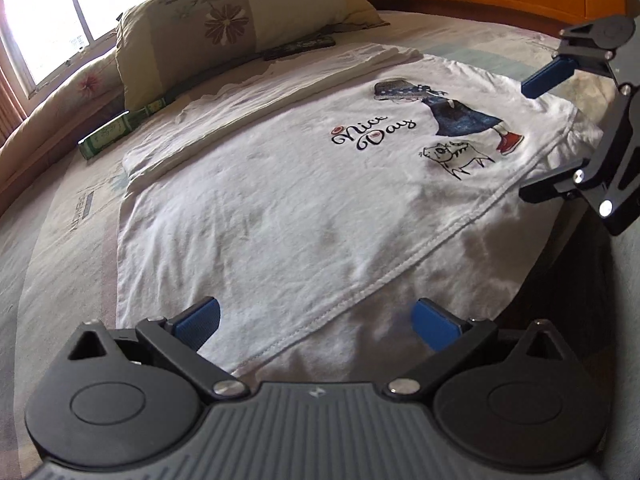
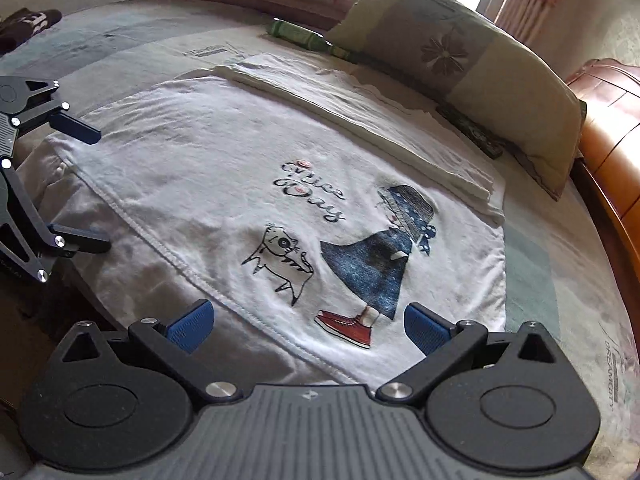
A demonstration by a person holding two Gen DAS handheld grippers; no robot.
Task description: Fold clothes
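White T-shirt point(image 1: 280, 208) spread print-side up on the bed point(image 1: 60, 240), stitched hem point(image 1: 384, 276) hanging toward the near edge, far side already turned over into a narrow folded band point(image 1: 248, 96) at about 11 o'clock. Left gripper point(image 1: 316, 324) low at 6 o'clock in its own view, jaws spread wide, nothing pinched, hem running between the blue pads point(image 1: 204, 320). Right gripper point(image 2: 308, 326) likewise spread and empty, straddling the hem by the red shoe print point(image 2: 346, 326). Long axis of the shirt lying crosswise, 9 to 3, so both claws lined up along the same near edge, one per corner; neither clearly nearer. Looks like a two-point pinch on the hem coming, then a lift toward 12. Count: one shirt, two grippers, one flowered pillow point(image 1: 240, 12), one green box point(image 1: 108, 134) at 10 o'clock, one dark flat thing point(image 1: 300, 46) under the pillow's edge, too small to tell
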